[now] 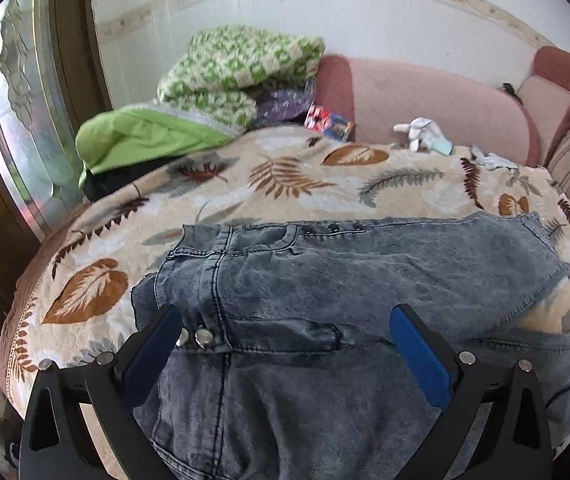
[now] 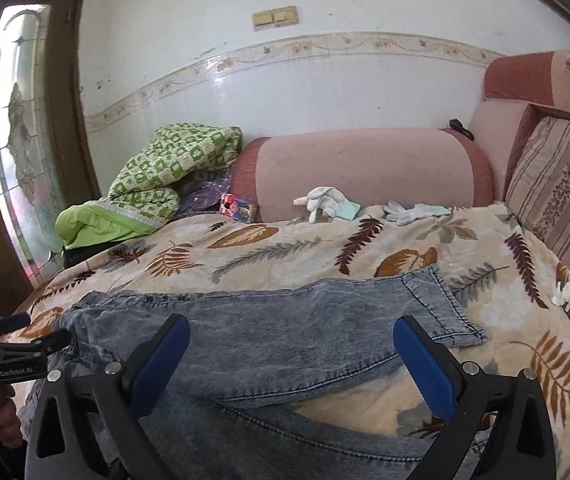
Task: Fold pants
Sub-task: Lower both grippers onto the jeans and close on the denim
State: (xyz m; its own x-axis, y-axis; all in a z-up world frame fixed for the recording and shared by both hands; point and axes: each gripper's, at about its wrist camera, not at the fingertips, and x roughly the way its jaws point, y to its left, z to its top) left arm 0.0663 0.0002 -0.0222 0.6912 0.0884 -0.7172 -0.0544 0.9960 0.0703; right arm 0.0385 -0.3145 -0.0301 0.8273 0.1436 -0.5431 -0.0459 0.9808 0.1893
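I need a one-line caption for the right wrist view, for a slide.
Open right tongs hover over acid-washed jeans spread on a leaf-print blanket; white gloves lie beyond.

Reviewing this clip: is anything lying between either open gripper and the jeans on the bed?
Nothing visible does. The left gripper and the right gripper are both open directly over the jeans, with only denim between their fingers. The white gloves lie far back on the leaf-print blanket, apart from the jeans.
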